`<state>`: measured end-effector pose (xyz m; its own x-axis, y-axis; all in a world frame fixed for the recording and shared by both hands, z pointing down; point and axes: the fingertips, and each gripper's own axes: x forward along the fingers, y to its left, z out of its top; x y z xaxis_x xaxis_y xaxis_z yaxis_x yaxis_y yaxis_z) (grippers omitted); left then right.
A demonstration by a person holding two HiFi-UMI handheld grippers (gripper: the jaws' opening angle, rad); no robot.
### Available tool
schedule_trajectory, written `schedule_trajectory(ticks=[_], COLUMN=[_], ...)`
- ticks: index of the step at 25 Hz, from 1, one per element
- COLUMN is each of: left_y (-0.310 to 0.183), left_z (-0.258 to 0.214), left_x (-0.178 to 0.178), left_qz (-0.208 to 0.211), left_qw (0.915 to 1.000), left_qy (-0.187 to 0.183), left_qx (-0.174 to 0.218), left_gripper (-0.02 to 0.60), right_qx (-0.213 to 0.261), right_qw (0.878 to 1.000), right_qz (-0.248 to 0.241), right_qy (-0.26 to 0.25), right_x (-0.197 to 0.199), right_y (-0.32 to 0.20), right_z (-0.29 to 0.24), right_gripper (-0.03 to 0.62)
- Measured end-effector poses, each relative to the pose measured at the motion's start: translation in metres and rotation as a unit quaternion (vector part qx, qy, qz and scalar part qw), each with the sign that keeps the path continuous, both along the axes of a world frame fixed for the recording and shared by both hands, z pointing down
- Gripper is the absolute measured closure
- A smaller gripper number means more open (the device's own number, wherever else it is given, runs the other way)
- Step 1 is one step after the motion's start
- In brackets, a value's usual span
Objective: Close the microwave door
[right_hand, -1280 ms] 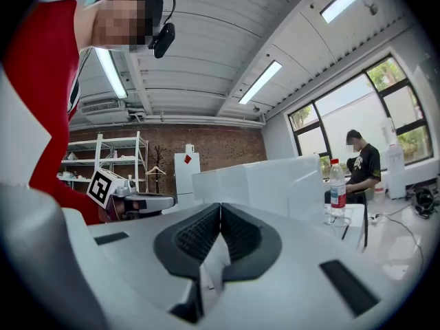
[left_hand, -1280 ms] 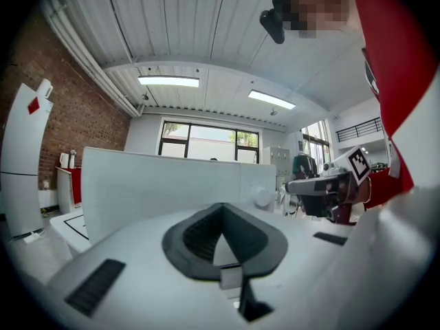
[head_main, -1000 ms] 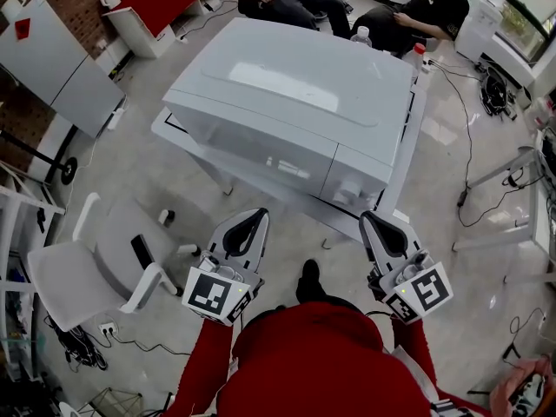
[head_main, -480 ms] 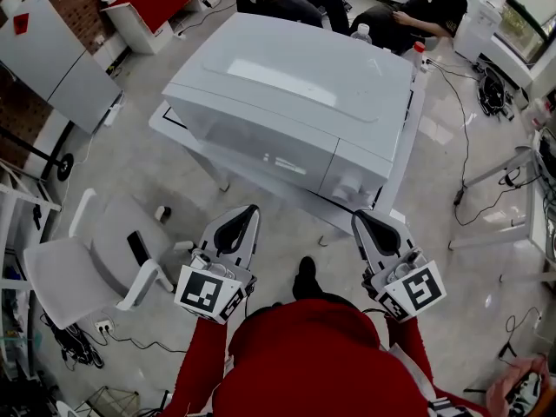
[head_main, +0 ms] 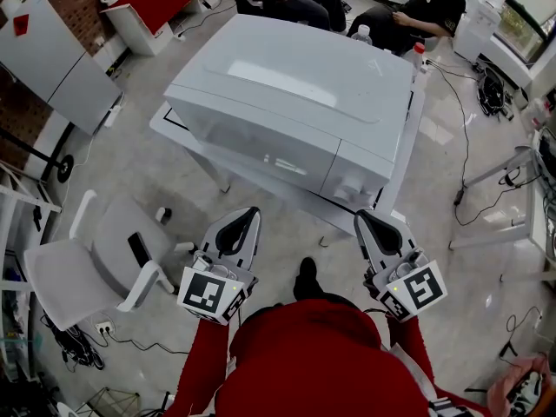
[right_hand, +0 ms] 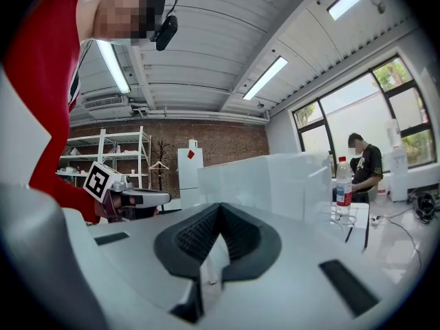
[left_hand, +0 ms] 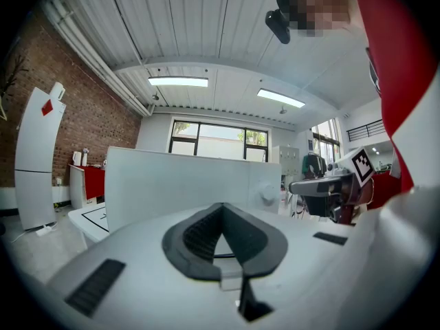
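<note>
A white microwave (head_main: 295,102) stands on a white table (head_main: 415,111), its door (head_main: 261,153) flush with the front and a round knob (head_main: 347,189) on the right panel. My left gripper (head_main: 246,215) and right gripper (head_main: 365,220) hover side by side just short of that front, apart from it. Both are shut with nothing between the jaws. In the left gripper view my left gripper (left_hand: 221,208) points at the microwave (left_hand: 185,181) and its knob (left_hand: 268,194). My right gripper (right_hand: 218,208) points past the microwave's right side (right_hand: 268,181).
A white chair (head_main: 95,268) with a dark phone on its seat stands at the left. A water bottle (right_hand: 343,184) stands on the table's far right corner. Two seated people (head_main: 408,7) are behind the table. Cables (head_main: 486,172) trail over the floor at the right.
</note>
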<state>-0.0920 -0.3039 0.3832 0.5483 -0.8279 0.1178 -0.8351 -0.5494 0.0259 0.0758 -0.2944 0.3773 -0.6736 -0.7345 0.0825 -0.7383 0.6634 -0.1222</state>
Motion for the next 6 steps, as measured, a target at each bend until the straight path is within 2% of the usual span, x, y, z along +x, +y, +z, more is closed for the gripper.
schedule_trajectory(ticks=[6], left_y=[-0.0014], left_z=[0.0017], left_x=[-0.0001], left_qz=[0.001], left_qw=[1.0000], left_qy=[0.001], left_qx=[-0.004], left_gripper=[0.574], right_qx=[0.000], right_qw=[1.000], right_qz=[0.004], right_qy=[0.005], right_x=[0.0012], right_y=[-0.0021], right_z=[-0.0007], right_gripper=[0.582])
